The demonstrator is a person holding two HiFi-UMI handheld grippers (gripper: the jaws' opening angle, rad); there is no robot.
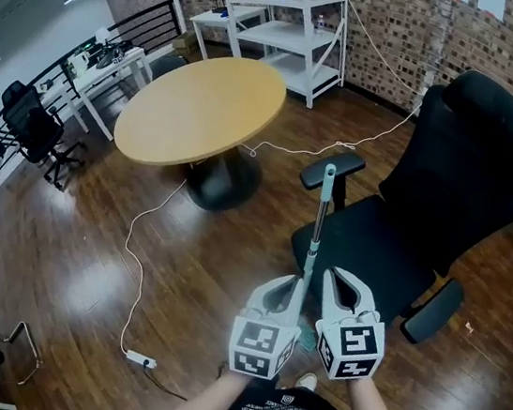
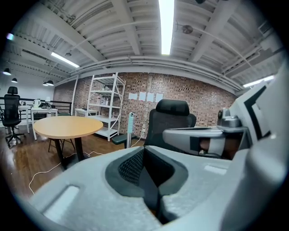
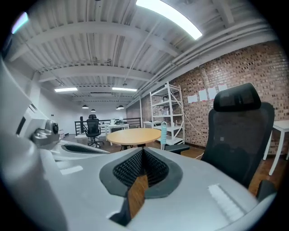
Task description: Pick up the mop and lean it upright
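The mop point(image 1: 318, 227) stands nearly upright, a thin metal pole with a teal grip at the top. It rests by the armrest of the black office chair point(image 1: 459, 180). Its lower end is hidden behind my grippers. My left gripper point(image 1: 294, 285) sits just left of the pole, its jaws shut and empty. Just right of the pole, my right gripper point(image 1: 333, 278) is also shut, with only floor showing through its pads. In the left gripper view the mop's grip point(image 2: 130, 121) stands free ahead of the left gripper point(image 2: 144, 153). The right gripper view shows the grip point(image 3: 163, 131) beyond the right gripper point(image 3: 142, 155).
A round wooden table point(image 1: 204, 107) stands ahead to the left. A white shelf unit point(image 1: 282, 23) lines the brick wall. A white cable point(image 1: 139, 268) runs over the wooden floor to a power strip point(image 1: 140, 358). More office chairs and desks point(image 1: 32, 120) stand at the far left.
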